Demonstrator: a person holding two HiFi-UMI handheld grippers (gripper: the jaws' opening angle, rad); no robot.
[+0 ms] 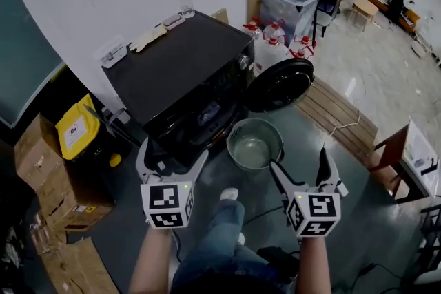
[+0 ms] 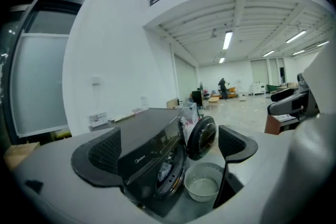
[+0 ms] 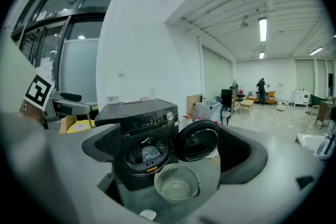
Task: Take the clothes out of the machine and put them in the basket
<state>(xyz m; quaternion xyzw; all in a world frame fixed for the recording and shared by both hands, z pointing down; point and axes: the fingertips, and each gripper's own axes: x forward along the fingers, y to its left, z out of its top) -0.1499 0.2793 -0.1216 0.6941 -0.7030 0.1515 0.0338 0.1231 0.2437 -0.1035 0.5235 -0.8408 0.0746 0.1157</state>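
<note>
A black front-loading machine stands by the wall with its round door swung open to the right. Pale clothes lie inside the drum, seen in the right gripper view and as clothes in the left gripper view. A grey-green perforated basket sits empty on the floor in front of the door. My left gripper hangs open near the machine's front. My right gripper is open too, just right of the basket. Neither holds anything.
Cardboard boxes and a yellow container stand left of the machine. Red-capped bottles and a clear bin sit behind the door. A wooden pallet lies right. A person's legs and white shoe are below.
</note>
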